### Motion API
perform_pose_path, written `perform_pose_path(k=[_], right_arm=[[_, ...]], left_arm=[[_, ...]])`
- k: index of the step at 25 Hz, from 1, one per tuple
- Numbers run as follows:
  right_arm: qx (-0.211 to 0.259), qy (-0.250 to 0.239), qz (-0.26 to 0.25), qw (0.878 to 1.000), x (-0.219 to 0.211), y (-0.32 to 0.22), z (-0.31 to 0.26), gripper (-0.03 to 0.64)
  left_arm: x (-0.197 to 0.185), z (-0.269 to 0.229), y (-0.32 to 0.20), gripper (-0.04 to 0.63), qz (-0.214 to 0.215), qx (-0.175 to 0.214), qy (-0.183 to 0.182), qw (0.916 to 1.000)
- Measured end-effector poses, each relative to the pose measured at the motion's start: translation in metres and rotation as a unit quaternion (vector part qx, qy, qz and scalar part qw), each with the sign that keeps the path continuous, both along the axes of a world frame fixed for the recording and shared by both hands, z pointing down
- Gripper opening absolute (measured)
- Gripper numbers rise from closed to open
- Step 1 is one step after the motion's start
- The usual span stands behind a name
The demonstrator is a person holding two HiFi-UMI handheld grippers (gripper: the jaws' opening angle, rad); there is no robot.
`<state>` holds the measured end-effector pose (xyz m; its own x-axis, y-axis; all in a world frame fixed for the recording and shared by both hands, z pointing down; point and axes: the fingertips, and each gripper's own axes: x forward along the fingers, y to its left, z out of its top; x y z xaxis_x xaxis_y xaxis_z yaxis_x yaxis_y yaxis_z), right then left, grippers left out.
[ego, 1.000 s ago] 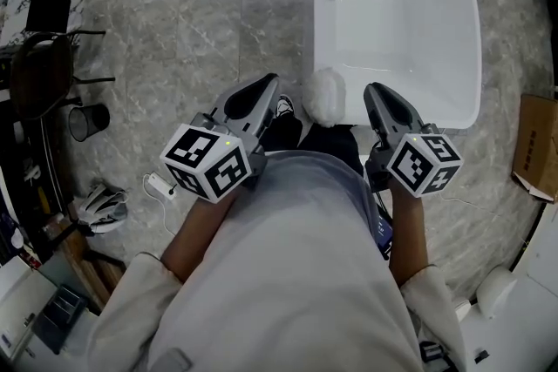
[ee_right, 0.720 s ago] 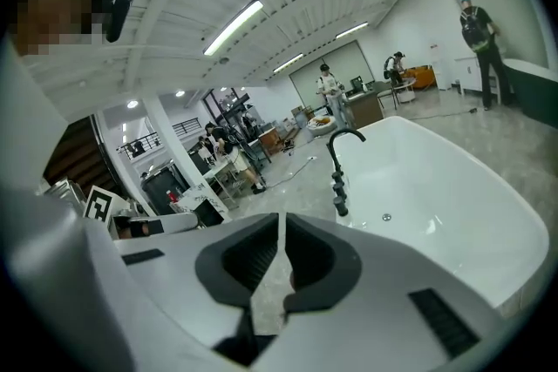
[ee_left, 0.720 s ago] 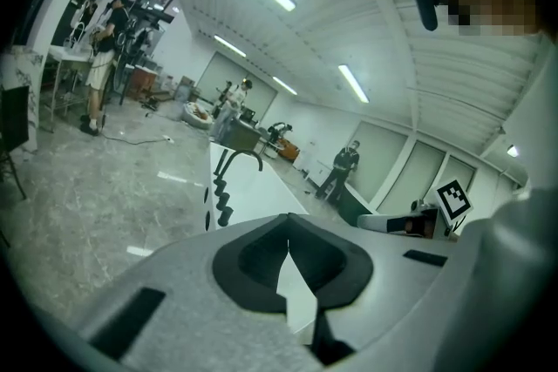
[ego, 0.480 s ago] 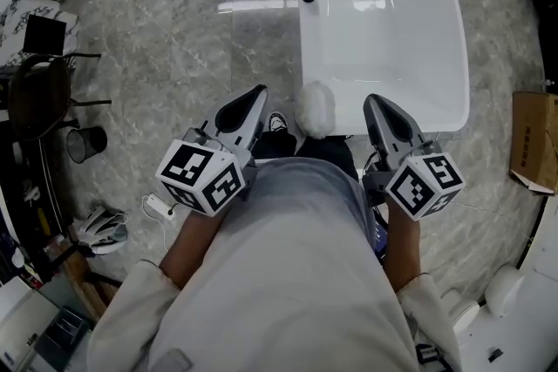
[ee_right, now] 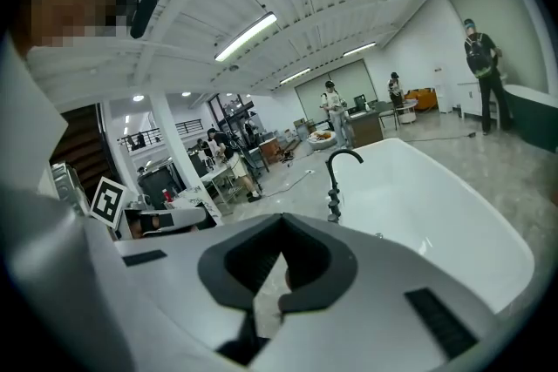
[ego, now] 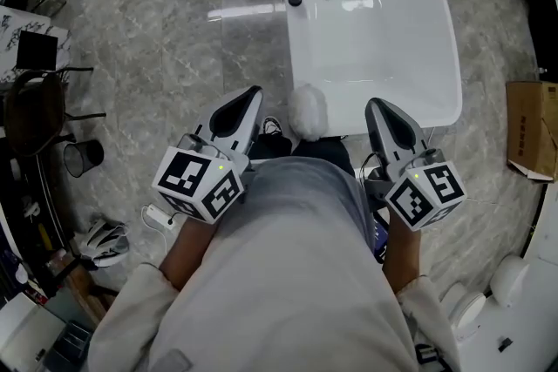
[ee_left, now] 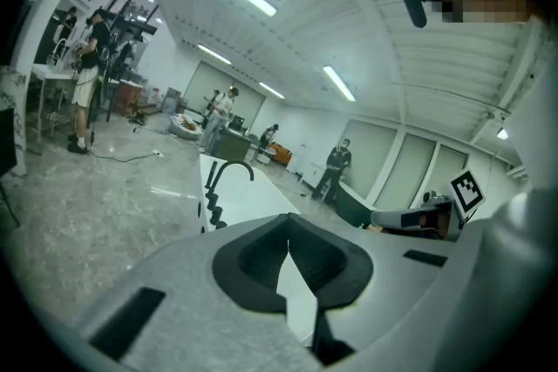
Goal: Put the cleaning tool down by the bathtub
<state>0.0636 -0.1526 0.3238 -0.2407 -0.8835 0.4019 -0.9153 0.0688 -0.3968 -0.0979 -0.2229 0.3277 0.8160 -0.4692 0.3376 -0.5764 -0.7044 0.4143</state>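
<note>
Item: fluffy white cleaning tool (ego: pixel 307 111), lying at the bathtub (ego: pixel 375 22) near corner.
Handling: looking light, soft and squashy; probably wanting a pinch through its middle.
Tongs: left gripper (ego: pixel 254 92) and right gripper (ego: pixel 374 105) hovering closed, carrying nothing.

We see our right hand-held gripper (ee_right: pixel 282 222) with jaws together and empty, the white bathtub (ee_right: pixel 436 213) beyond, a black faucet (ee_right: pixel 336 179) on its left rim.

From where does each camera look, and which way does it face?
Head view: on the person's head, steeply down onto the bathtub, the left gripper, the right gripper, torso, forearms.
Left gripper view: rides the left gripper, looks over its shut jaws to the faucet; torso at right.
Right gripper view: rides the right gripper, same aim; torso at left.
Both gripper views share faucet and bathtub.
</note>
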Motion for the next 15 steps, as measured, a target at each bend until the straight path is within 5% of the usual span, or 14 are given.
perform_pose_path(k=[15], right_arm=[[-0.037,0.001,-0.016,0.999,-0.002,0.000,0.014,0.011]], left_arm=[[-0.005,0.021,0.011,0.005,-0.008,-0.054,0.012,0.9985]])
